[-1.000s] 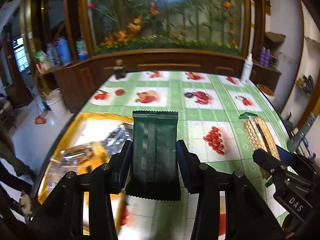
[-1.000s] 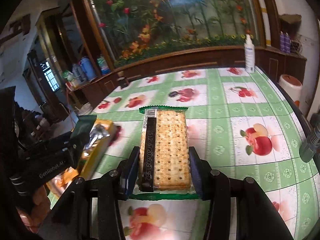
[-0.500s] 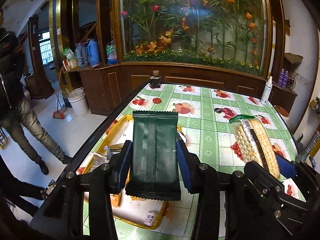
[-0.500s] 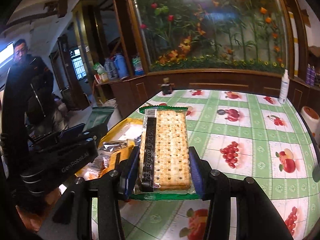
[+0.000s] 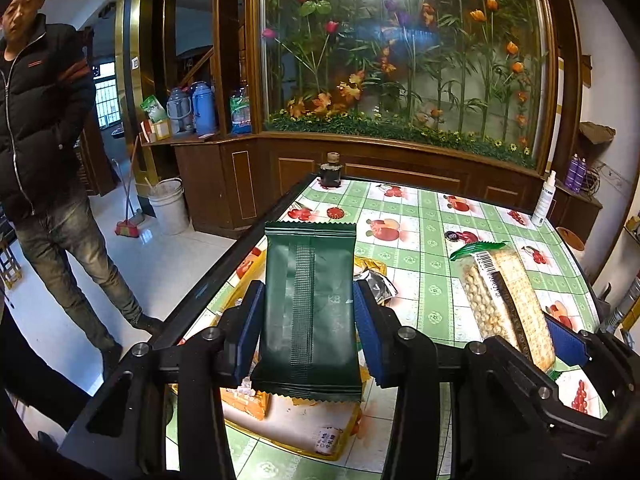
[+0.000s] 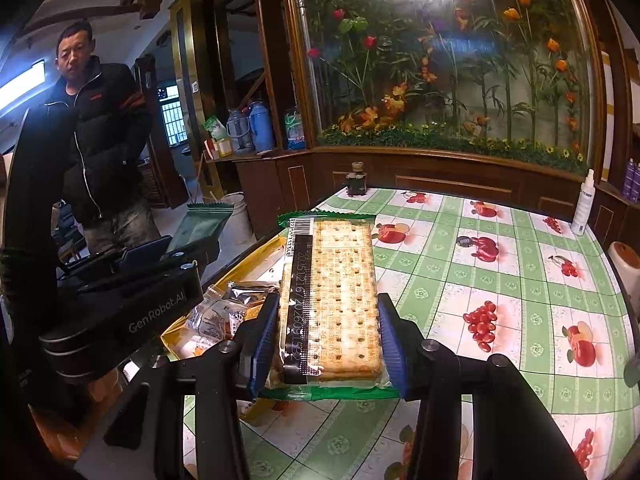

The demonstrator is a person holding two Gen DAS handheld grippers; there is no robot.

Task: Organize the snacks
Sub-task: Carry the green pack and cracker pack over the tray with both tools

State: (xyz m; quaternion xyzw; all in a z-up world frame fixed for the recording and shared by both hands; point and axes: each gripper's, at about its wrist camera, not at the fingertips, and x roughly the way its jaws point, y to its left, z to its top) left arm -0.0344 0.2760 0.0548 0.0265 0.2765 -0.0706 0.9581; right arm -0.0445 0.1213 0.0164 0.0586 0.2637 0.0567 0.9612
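Since half a second ago both grippers have tilted up a little further: more of the room and the standing man (image 5: 44,128) now shows, and the yellow tray (image 6: 240,276) sits lower in both views; the packets have not shifted in their grips.

Nearest in the left wrist view, the left gripper (image 5: 308,332) has its blue-padded fingers (image 5: 250,332) clenched on the two long edges of a dark green packet (image 5: 308,308). The packet is held in the air above the yellow tray, its long axis running straight away from the camera, its seam side facing the lens and its crimped far end pointing toward the flower display (image 5: 400,52).

In the right wrist view, the right gripper (image 6: 328,340) likewise has its fingers (image 6: 390,344) closed on the long sides of a clear cracker pack (image 6: 332,292), barcode strip on its left, green crimped ends near and far. It is lifted off the surface (image 6: 500,280), long axis pointing forward.

Below and left of it, the tray holds several loose wrapped snacks (image 6: 216,316).

Further off, the fruit-print surface carries a small dark bottle (image 6: 356,180) at its far corner and a white spray bottle (image 6: 582,204) at the far right edge.
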